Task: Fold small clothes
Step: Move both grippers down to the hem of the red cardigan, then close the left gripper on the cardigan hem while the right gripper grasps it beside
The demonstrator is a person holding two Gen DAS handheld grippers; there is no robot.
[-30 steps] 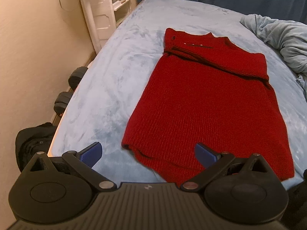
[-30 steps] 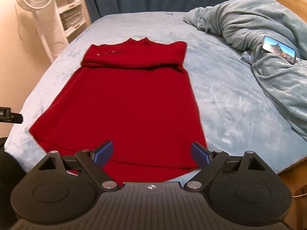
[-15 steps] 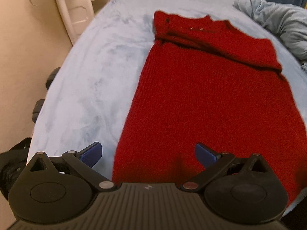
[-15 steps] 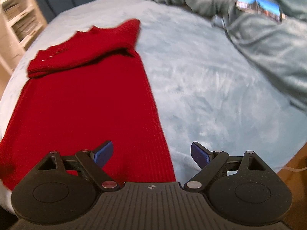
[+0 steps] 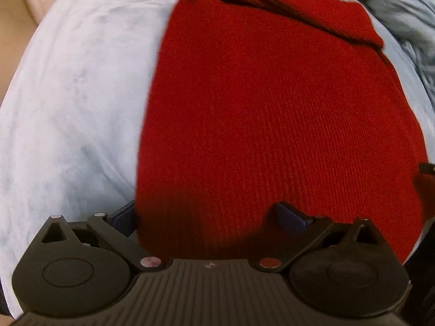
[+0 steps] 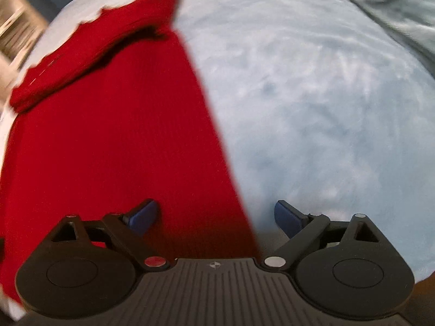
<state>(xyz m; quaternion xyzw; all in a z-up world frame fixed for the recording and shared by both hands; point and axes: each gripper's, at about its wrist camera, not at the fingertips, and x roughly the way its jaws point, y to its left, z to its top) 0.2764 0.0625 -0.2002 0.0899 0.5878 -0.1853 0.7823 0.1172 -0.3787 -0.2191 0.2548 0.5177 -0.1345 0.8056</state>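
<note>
Both jaws wide — left gripper [image 5: 209,214] and right gripper [image 6: 216,216] straddling the red sweater's [image 5: 272,122] side edges, bare blue bedcover [image 6: 326,108] beyond each.

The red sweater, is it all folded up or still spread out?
Mostly spread out. The red sweater lies flat on the bed; only its top end is folded over.

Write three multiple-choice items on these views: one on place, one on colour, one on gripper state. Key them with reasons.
1. Where does the sweater lie?
A. on the bed
B. on a chair
C. on the floor

2. What colour is the sweater?
A. green
B. red
C. white

3. How stand the left gripper and right gripper?
A. both shut
B. one shut
C. both open

Key: 1 A, pale blue bedding surrounds it; 2 B, the knit is red in both views; 3 C, each pair of blue fingers is spread over a sweater edge.
</note>
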